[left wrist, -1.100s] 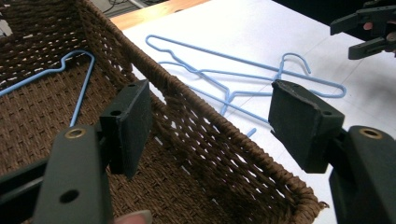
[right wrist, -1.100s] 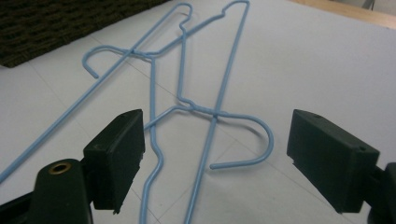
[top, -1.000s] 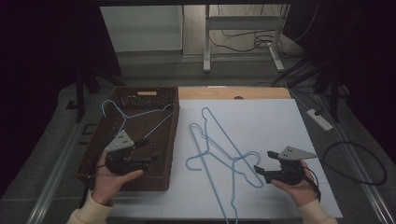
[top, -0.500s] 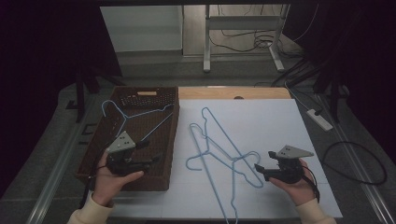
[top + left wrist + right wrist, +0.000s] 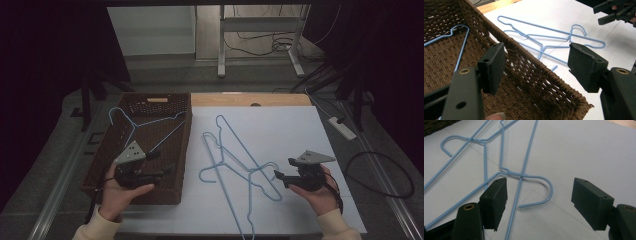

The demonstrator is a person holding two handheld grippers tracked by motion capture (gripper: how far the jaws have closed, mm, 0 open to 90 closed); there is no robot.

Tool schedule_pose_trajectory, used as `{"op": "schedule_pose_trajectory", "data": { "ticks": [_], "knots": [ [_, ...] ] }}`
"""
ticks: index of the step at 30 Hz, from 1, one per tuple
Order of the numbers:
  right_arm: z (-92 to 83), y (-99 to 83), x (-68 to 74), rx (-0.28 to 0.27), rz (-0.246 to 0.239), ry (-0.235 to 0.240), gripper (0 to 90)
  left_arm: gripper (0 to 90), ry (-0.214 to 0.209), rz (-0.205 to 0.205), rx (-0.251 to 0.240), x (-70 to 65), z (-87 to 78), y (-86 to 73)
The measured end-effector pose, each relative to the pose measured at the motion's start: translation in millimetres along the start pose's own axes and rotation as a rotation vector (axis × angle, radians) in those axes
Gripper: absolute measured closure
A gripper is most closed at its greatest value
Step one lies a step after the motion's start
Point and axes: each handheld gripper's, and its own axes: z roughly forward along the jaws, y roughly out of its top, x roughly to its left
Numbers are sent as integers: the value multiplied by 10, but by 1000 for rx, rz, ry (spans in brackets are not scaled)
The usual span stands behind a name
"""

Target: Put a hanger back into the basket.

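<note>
- Right gripper (image 5: 280, 177) hovers just beside the nearest hook of the blue hangers (image 5: 240, 170) on the white table sheet (image 5: 300, 130). Its jaws stand apart with nothing between them, though they have just been narrowing, probably to suit the thin wire.
- Seen along that gripper's own jaws, the curled hook (image 5: 544, 192) lies straight ahead and a little below, between the two pads. One long straight wire crosses the neck just beyond the left pad, so a pinch here could catch two hangers at once.
- Those loose hangers lie flat and tangled, hooks and shoulders overlapping. That seems the reason for approaching at the hook, the one part that sticks clear of the pile.
- Left gripper (image 5: 162, 172) is held over the near right corner of the brown woven basket (image 5: 155, 102), jaws spread wide and empty, apparently waiting rather than reaching.
- Ahead and to the left of it, one blue hanger in the basket (image 5: 145, 127) rests slanted across the weave, already stowed by the look of it.
- From the left gripper's view the basket's rim (image 5: 534, 65) runs between its pads, with the tangled pile beyond.
</note>
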Motion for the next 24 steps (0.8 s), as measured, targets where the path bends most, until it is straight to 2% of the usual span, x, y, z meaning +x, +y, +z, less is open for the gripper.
{"op": "schedule_pose_trajectory", "data": {
  "ticks": [2, 7, 8, 12, 18, 20, 24],
  "knots": [
    [18, 40, -28, 14, 0, -9, 293, 314, 0, 0, -1, -1, -4, 2],
    [95, 120, -105, 64, 23, 10, 303, 315, -2, 2, -3, 0, -14, 7],
    [168, 174, -164, 108, 36, 30, 311, 315, -2, 3, -2, 0, -15, 8],
    [287, 234, -247, 166, 53, 56, 329, 315, 0, 2, -2, 1, -10, 8],
    [449, 254, -339, 246, 106, 67, 360, 315, 2, 3, -1, 3, -5, 6],
    [465, 252, -350, 251, 110, 69, 369, 315, 2, 3, 0, 4, -4, 6],
    [547, 241, -384, 296, 127, 93, 427, 315, 3, 4, 1, 3, -2, 5]
  ]
}}
